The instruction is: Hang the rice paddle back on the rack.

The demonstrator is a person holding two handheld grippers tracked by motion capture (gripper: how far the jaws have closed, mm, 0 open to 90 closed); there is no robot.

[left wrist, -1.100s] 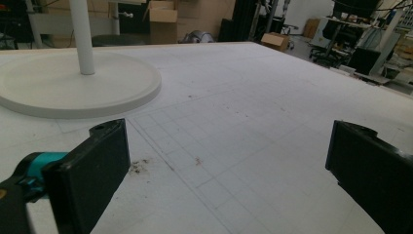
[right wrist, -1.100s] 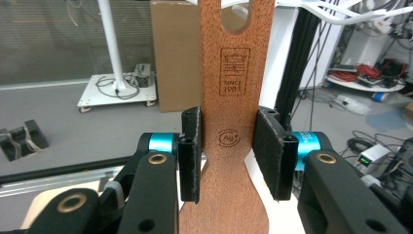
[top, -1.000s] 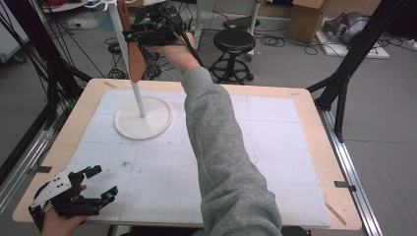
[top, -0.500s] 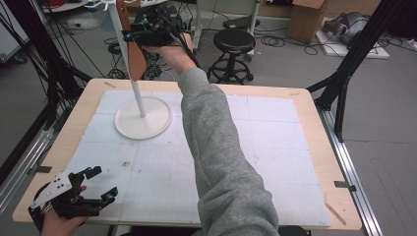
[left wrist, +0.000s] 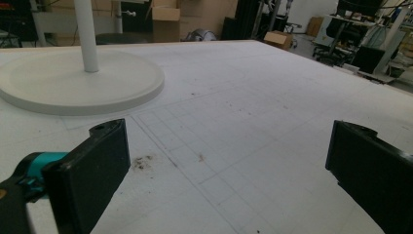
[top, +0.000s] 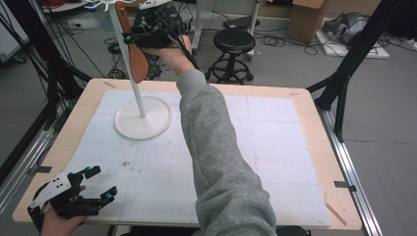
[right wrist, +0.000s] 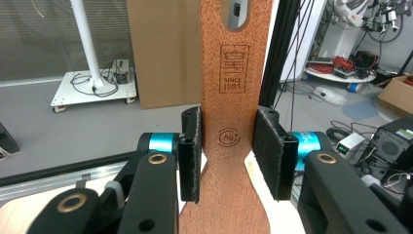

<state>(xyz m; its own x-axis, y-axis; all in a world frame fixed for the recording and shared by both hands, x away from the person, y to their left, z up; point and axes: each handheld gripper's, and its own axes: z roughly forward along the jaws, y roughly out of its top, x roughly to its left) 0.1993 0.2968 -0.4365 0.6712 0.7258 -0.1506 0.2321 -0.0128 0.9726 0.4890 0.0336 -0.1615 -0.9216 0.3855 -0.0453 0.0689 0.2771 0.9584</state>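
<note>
right gripper point(right wrist: 228, 158): jaws pinching the handle of the wooden board point(right wrist: 234, 112), holding it upright in the air beside the white pole point(top: 129, 64) at the far left of the table point(top: 305, 105) | left gripper point(top: 93, 189): jaws standing spread, resting low at the near left corner | stand base point(left wrist: 73, 83): sitting on the white mat point(left wrist: 253, 122)

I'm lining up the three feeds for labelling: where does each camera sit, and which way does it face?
High view: above the person's side, facing forward and down on the table; grey sleeve, both hands show.
Left gripper view: on the left gripper, low over the table, facing the white stand; its open jaws show.
Right gripper view: on the right gripper, raised, facing the room; jaws clamp the wooden board.
Shared: high and left gripper views both show the stand's base.
</note>
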